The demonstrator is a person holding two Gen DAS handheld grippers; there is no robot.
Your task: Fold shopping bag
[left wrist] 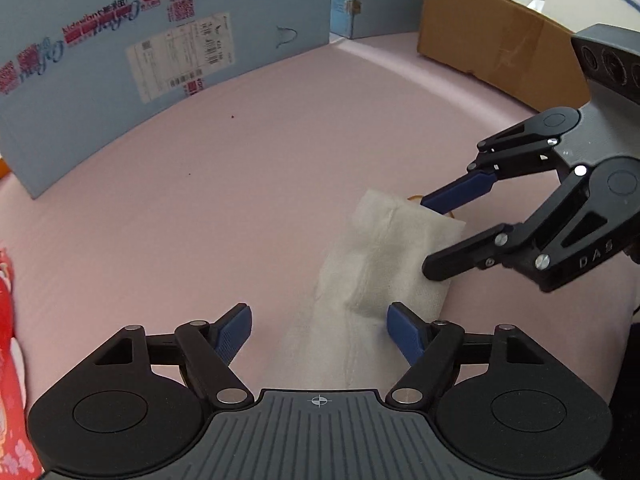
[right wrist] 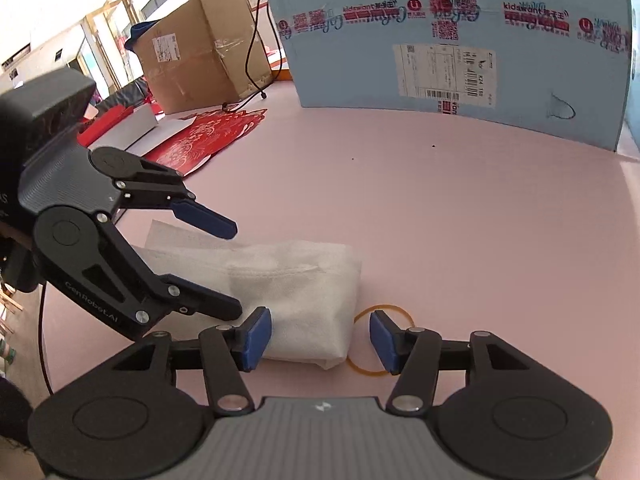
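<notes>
"kidswant" tape on blue carton (right wrist: 460,40)

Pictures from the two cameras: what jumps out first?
A folded white bag lies mid-table on the pink table, with both tools, left tool and right tool, open around it. A thin rubber band peeks out beside it; a big blue box stands behind.
</notes>
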